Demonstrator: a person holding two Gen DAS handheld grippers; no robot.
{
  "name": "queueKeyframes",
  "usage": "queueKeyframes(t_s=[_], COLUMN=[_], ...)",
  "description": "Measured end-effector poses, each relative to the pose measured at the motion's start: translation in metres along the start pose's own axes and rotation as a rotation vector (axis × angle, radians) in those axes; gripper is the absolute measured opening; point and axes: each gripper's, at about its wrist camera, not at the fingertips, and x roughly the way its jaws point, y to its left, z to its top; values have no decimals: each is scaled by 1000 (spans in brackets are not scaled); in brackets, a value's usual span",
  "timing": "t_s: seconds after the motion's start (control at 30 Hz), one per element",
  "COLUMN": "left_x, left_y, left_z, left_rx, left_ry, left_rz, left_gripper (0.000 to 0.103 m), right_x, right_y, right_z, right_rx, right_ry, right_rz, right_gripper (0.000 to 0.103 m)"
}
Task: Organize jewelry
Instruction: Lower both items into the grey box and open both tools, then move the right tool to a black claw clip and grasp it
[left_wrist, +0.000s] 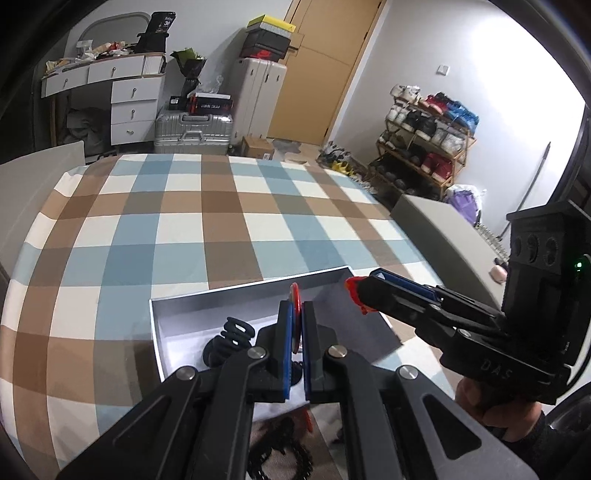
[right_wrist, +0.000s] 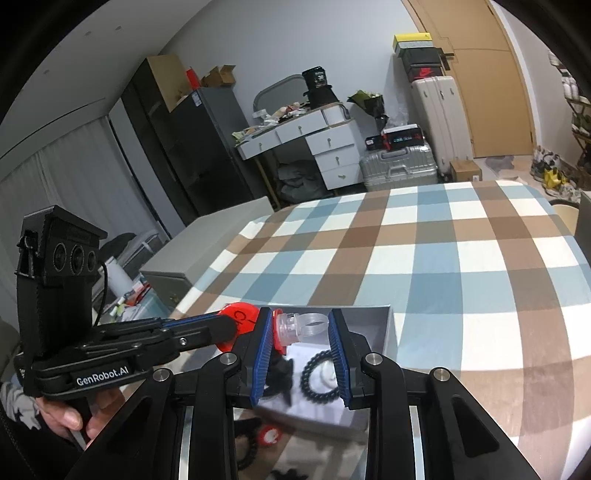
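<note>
An open grey box (left_wrist: 192, 301) (right_wrist: 388, 325) sits on the checked bed near me. My left gripper (left_wrist: 295, 314) is shut on a flat red disc (left_wrist: 295, 295), also seen in the right wrist view (right_wrist: 240, 314), held above the box. My right gripper (right_wrist: 301, 325) holds a clear plastic ring with a red top (right_wrist: 295, 326) between its half-closed blue pads; it shows red at the tip in the left wrist view (left_wrist: 352, 290). Inside the box lie a black coil hair tie (right_wrist: 319, 374) and a black clip (left_wrist: 231, 338).
More black and red pieces lie on the bed (left_wrist: 221, 221) in front of the box (left_wrist: 280, 454) (right_wrist: 267, 435). A grey bench (left_wrist: 443, 236) stands right of the bed. Suitcases (left_wrist: 192, 133), a white desk (left_wrist: 129, 99) and a shoe rack (left_wrist: 424, 144) stand beyond.
</note>
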Motion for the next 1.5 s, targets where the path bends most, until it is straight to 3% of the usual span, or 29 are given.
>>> queueKeyframes(t_s=[0.17,0.5,0.57,0.6,0.7,1.0,1.13,1.37,1.5], left_x=[11,18,20,20,10,-19,-30,-51,-63], left_y=[0,4,6,7,5,-5,-10,-16,-14], left_z=[-1,-3,-3,-4,-6,-5,-5,-10,-17], left_rx=[-15,-32,-49,-55,-53,-28,-12,3,-18], left_ry=[48,119,141,155,134,63,30,-29,-65], left_rz=[-25,-3,21,45,61,102,120,149,176], left_gripper=[0,0,9,22,40,44,53,59,79], right_x=[12,27,27,25,17,-14,-30,-63,-76], right_y=[-6,-9,-10,-11,-9,5,13,33,41], right_z=[-3,-12,-12,-12,-13,-16,-17,-20,-27], right_rx=[-11,-16,-7,2,11,-28,-42,-93,-109], right_ry=[19,54,59,58,43,-4,-23,-90,-108], right_rz=[-24,-24,-20,-13,-9,-36,-50,-54,-74], right_gripper=[29,31,36,39,48,62,62,77,84])
